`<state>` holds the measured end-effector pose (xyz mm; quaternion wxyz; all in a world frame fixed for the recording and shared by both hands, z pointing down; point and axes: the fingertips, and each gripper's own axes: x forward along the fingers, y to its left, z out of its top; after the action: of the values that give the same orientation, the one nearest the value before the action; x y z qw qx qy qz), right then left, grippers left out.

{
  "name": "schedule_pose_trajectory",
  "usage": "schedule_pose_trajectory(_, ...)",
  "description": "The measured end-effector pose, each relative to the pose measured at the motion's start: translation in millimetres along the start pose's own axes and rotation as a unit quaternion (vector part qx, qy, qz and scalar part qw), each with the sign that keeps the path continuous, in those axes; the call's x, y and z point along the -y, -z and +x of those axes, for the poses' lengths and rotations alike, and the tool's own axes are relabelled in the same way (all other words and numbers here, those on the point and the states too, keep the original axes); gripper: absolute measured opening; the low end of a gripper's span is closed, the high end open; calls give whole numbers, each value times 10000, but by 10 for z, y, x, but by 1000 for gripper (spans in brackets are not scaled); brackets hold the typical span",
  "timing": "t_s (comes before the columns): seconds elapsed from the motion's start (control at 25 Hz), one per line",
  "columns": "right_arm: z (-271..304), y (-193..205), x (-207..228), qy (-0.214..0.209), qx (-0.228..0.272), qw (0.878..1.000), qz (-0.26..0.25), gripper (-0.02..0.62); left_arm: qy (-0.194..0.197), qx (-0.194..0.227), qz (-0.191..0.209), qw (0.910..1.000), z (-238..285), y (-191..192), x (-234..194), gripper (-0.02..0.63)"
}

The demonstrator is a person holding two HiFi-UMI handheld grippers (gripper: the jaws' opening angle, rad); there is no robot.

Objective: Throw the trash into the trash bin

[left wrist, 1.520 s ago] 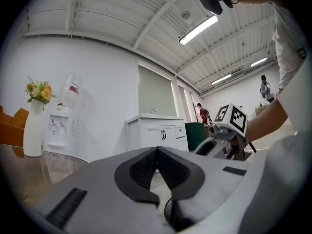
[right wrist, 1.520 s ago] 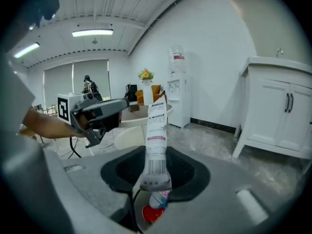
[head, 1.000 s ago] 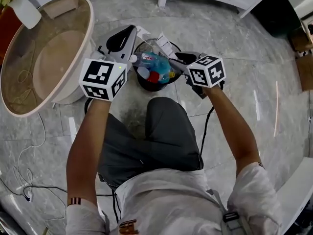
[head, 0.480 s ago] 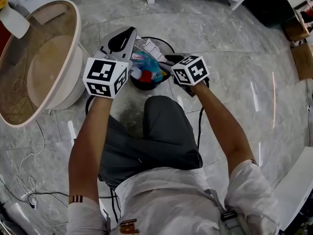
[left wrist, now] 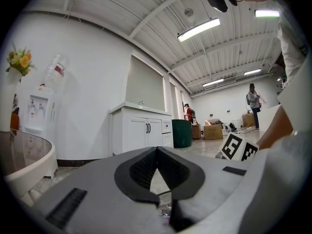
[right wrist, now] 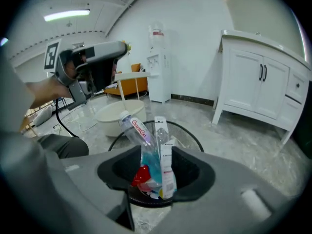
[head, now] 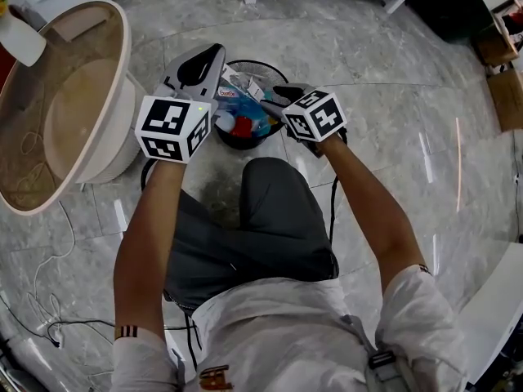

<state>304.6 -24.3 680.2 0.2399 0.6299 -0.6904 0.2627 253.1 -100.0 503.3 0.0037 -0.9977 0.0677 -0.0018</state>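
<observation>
A black mesh trash bin (head: 271, 66) stands on the floor in front of my knees, full of trash. A clear plastic bottle (right wrist: 138, 129) and a white carton (right wrist: 166, 156) stick up out of it (right wrist: 189, 131). My right gripper (head: 265, 107) hangs over the bin's right rim, pointing down into it. Its jaws are opening, with the bottle and carton in the gap (right wrist: 152, 153) and no pad visibly pressing on them. My left gripper (head: 218, 52) is level over the bin's left rim, its tips together (left wrist: 156, 150) with nothing between them. The bottle (head: 230, 95) leans left.
A round table (head: 78, 96) on a white base stands close on the left. A white cabinet (right wrist: 263, 82) lines the far wall, with a water dispenser (left wrist: 43, 112) beside it. Cables (head: 41, 300) trail over the marble floor. Cardboard boxes (head: 508, 88) sit at the right edge.
Both grippers have sunk a little toward the bin. The bottle, which lay across the bin's top between them, now sits lower among the trash.
</observation>
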Motion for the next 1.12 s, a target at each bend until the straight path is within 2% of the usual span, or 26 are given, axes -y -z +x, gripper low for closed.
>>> schedule_pose_trajectory(0.4, -273, -743, -258, -153, 1018, 9937, -434, 117, -197, -71, 24, 9998, -194, -12, -76, -2)
schedule_pose_trajectory(0.6, -448, -1188, -475, -211, 1567, 9847, -727, 6, -384, 7, 67, 9992, -343, -137, -208, -2)
schedule_pose_trajectory(0.84, -653, -1697, -823, -579, 2197, 9685, -1016, 2, -703, 108, 98, 9974, -574, -290, -300, -2)
schedule_pose_trajectory(1.12, -666, -2184, -1230, -1123, 2744, 9494, -1035, 2, -1124, 307, 111, 9931, -973, -506, -470, -2)
